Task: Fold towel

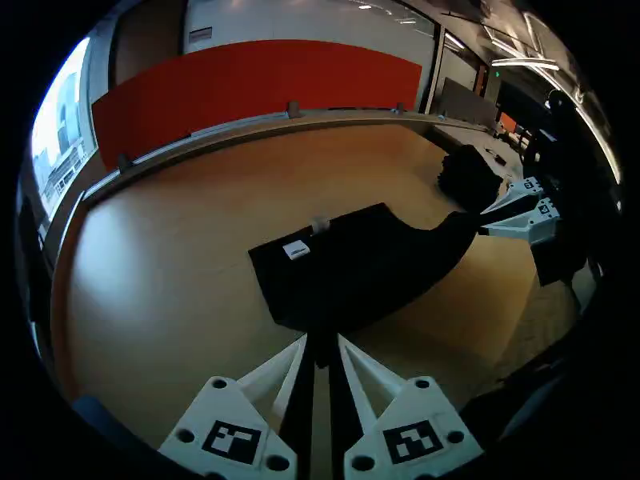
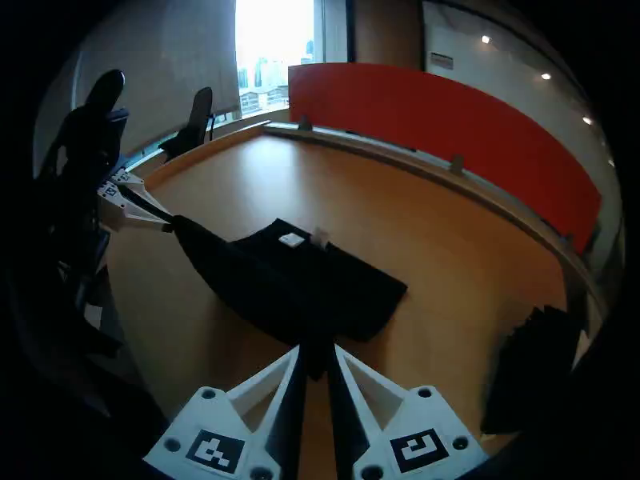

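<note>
While two of its corners are pinched, a black cloth towel [image 1: 360,264] is held part way up off a wide, light-brown wooden tabletop [image 1: 176,264]. A long red panel [image 1: 256,80] is stood along the far edge of the tabletop.

The towel is found near the middle of the tabletop. Its far part is laid flat on the wood, and its near edge is lifted and pulled out between the two corners.

A small pile of dark cloth [image 1: 468,176] is left on the tabletop, well apart from the towel.

The left hand-held gripper [image 1: 324,346] is clenched on one near corner, and dark cloth is squeezed between its two white fingers. In the right gripper view it is seen far off at the left, with that corner pulled to a point.

The right hand-held gripper [image 2: 318,358] is clenched on the other near corner in the same way. In the left gripper view it is seen far off at the right.

A little white tag [image 1: 296,250] is seen on the flat part of the towel.
</note>
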